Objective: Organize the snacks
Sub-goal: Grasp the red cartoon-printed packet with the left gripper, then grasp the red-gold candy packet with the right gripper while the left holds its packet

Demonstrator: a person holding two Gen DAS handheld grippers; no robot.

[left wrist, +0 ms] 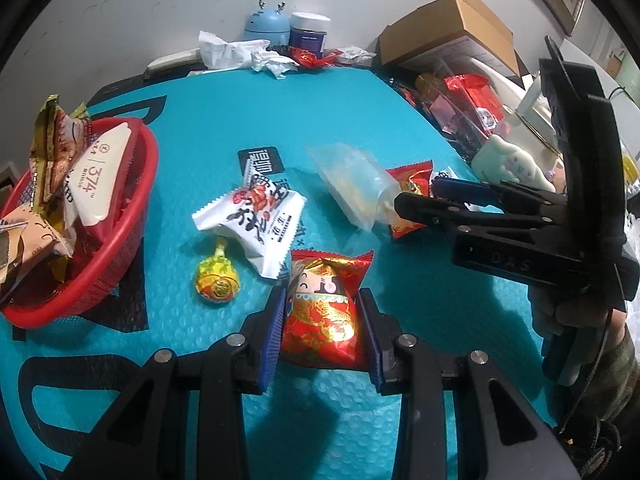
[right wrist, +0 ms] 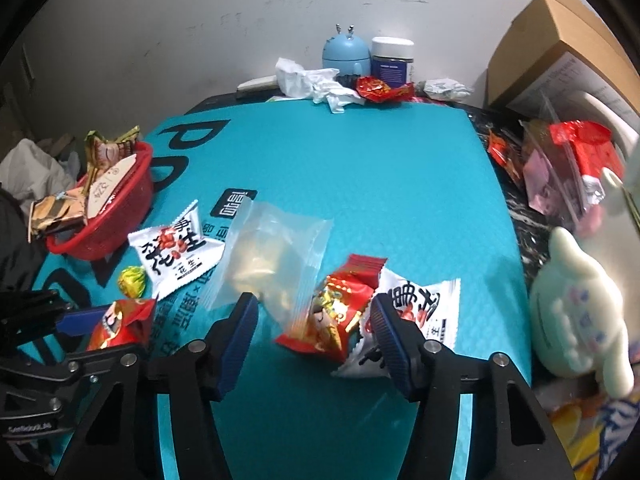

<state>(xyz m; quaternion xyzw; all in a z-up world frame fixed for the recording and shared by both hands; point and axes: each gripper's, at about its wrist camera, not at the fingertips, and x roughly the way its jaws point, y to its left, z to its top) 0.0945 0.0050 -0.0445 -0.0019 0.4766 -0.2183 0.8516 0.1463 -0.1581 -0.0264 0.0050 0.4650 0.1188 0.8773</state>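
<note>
My left gripper (left wrist: 321, 330) is shut on a red cartoon snack packet (left wrist: 322, 312), also seen in the right wrist view (right wrist: 120, 324). A red basket (left wrist: 120, 248) with several snacks stands at the left. A white peanut packet (left wrist: 256, 224) and a yellow-green candy (left wrist: 218, 280) lie beside it. My right gripper (right wrist: 312, 332) is open, its jaws around a second red packet (right wrist: 340, 312), near a clear bag (right wrist: 272, 256) and another white packet (right wrist: 424, 308).
Crumpled tissue (right wrist: 316, 84), a blue gadget (right wrist: 346, 54) and a jar (right wrist: 392, 60) stand at the far edge. A cardboard box (right wrist: 560, 52), red packets in a clear bag (right wrist: 576, 164) and a pale plush toy (right wrist: 580, 308) crowd the right.
</note>
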